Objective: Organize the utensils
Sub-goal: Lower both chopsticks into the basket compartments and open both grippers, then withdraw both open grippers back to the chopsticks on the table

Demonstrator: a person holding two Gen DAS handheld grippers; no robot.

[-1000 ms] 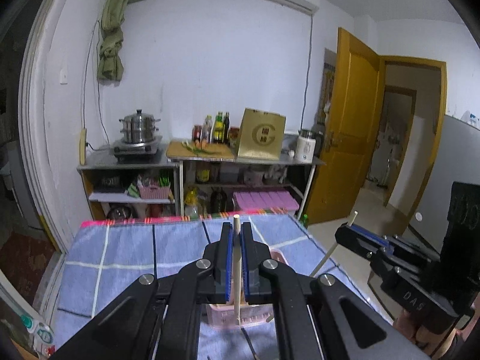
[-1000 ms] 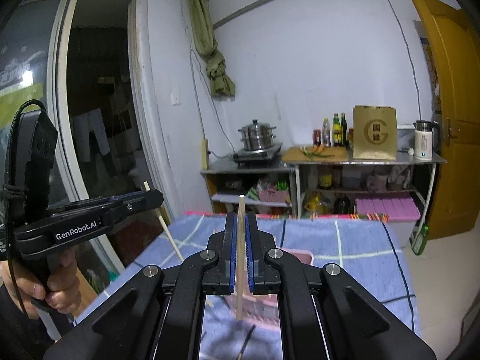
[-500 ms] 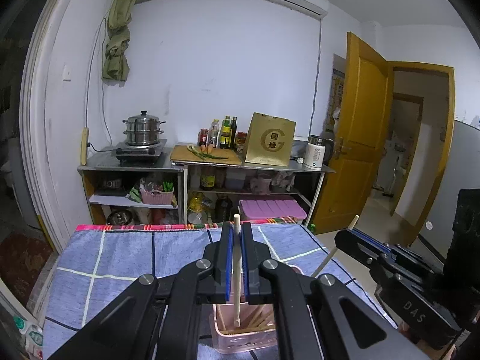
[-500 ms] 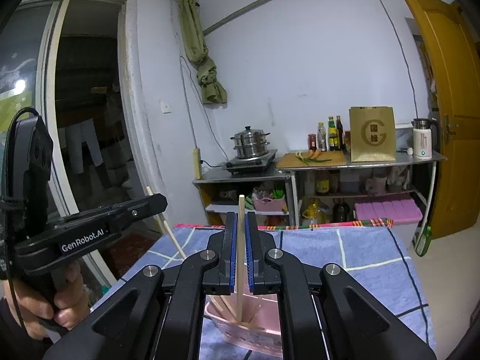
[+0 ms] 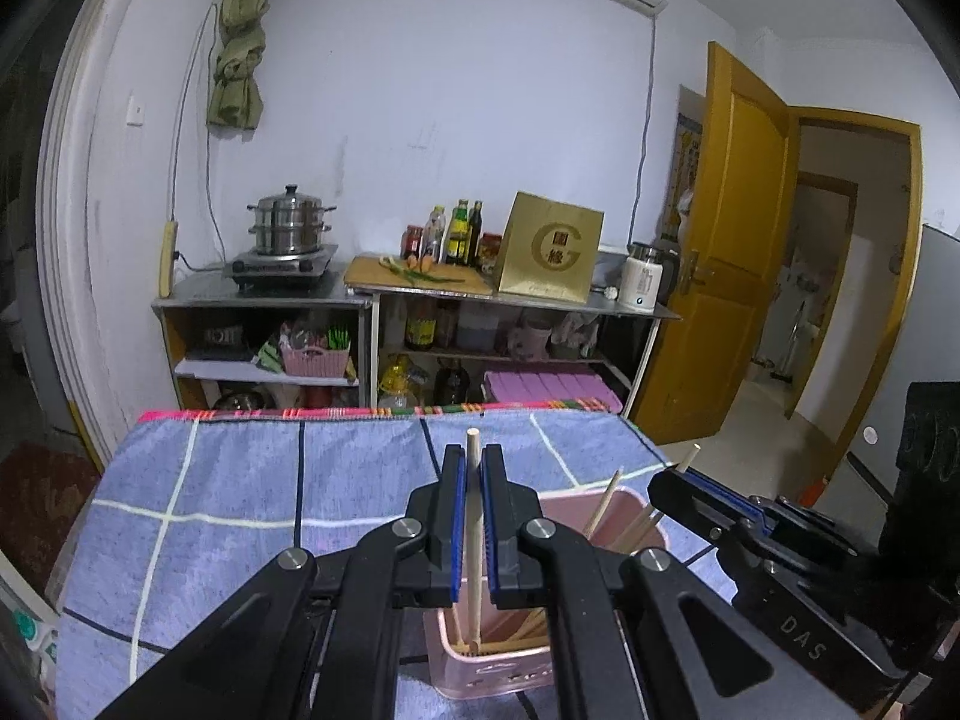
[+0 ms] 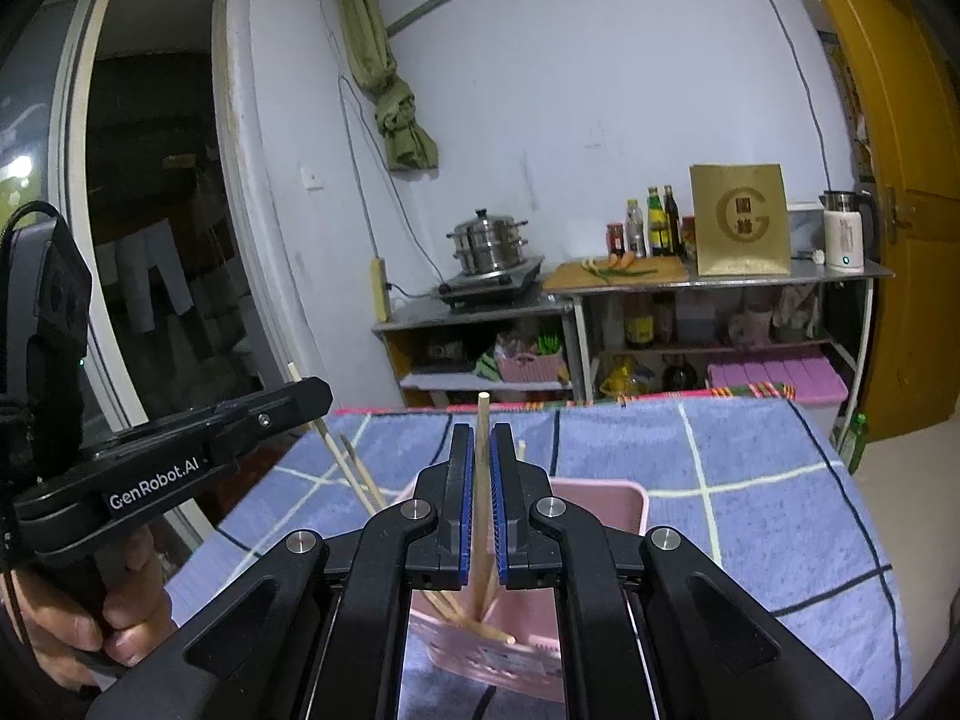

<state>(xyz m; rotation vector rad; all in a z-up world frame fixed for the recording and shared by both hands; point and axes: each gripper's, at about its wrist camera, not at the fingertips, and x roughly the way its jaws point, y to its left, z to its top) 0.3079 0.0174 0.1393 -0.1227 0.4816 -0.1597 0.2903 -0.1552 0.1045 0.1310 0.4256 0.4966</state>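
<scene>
My left gripper (image 5: 471, 468) is shut on a wooden chopstick (image 5: 474, 546) held upright, its lower end inside the pink utensil holder (image 5: 492, 669), which holds several other chopsticks (image 5: 618, 525). My right gripper (image 6: 480, 450) is shut on another wooden chopstick (image 6: 481, 510), its lower end also down in the pink holder (image 6: 618, 501). Each gripper shows in the other's view: the right one (image 5: 678, 477) at the holder's right, the left one (image 6: 300, 390) at its left.
The holder stands on a table under a blue checked cloth (image 5: 240, 480). Behind the table is a metal shelf unit (image 5: 420, 300) with a steamer pot (image 5: 291, 225), bottles, a gold bag and a kettle. A yellow door (image 5: 738, 240) stands open at the right.
Both grippers have lowered over the pink holder, bringing the lower ends of their chopsticks down into it. Both stay shut.
</scene>
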